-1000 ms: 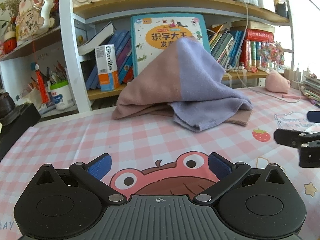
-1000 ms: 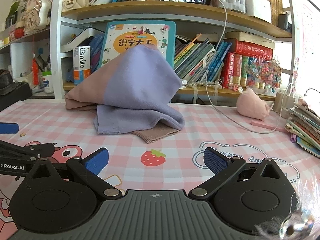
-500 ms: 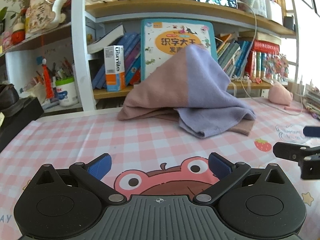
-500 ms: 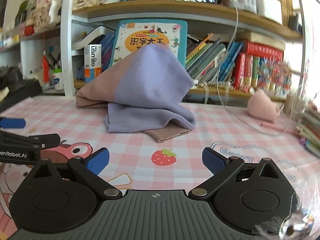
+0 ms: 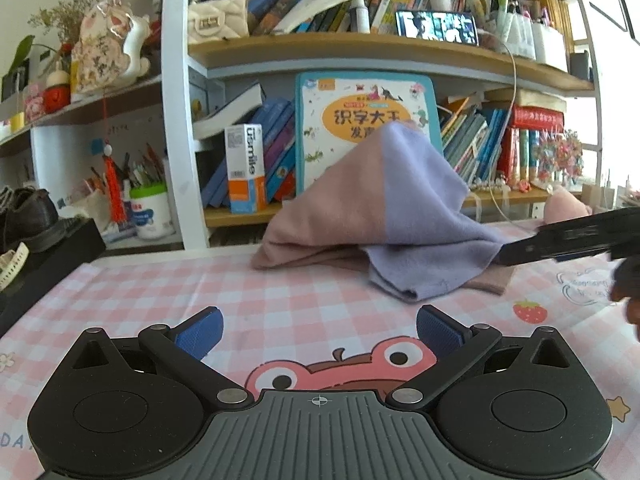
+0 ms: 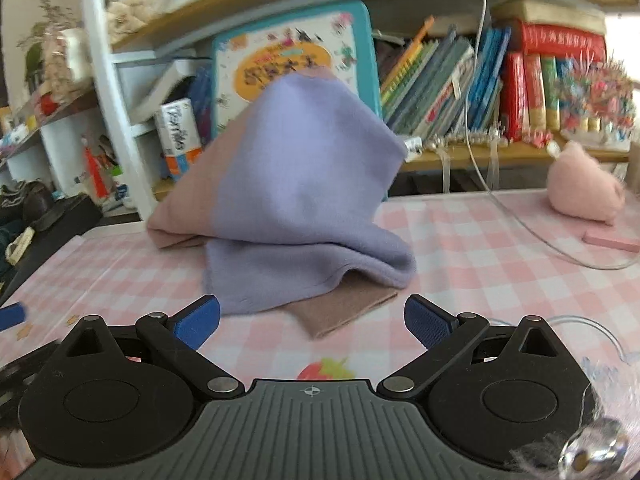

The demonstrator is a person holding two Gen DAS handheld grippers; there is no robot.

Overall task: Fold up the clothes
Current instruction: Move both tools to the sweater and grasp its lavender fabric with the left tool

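On the pink checked tablecloth (image 5: 152, 292) in the left wrist view, the pink and purple cloth (image 5: 384, 216) sits heaped in a peak against the big picture book (image 5: 360, 120) on the shelf, its lower edges spread on the table. The left gripper (image 5: 318, 328) hangs low over the frog print (image 5: 340, 368), its blue pads wide apart with nothing between them. Half a second ago the right gripper (image 5: 568, 240) was off at the right edge, well clear of the cloth; now its dark, blurred finger reaches in to the cloth's right hem, touching or just beside it. In the right wrist view, the cloth (image 6: 304, 200) fills more of the picture than before and the whole scene is tilted and smeared with motion. The right gripper (image 6: 312, 320) is spread wide and empty, its pads flanking the brown corner that pokes out under the purple fold, just short of it. A strawberry print (image 6: 324, 368) shows right at its base
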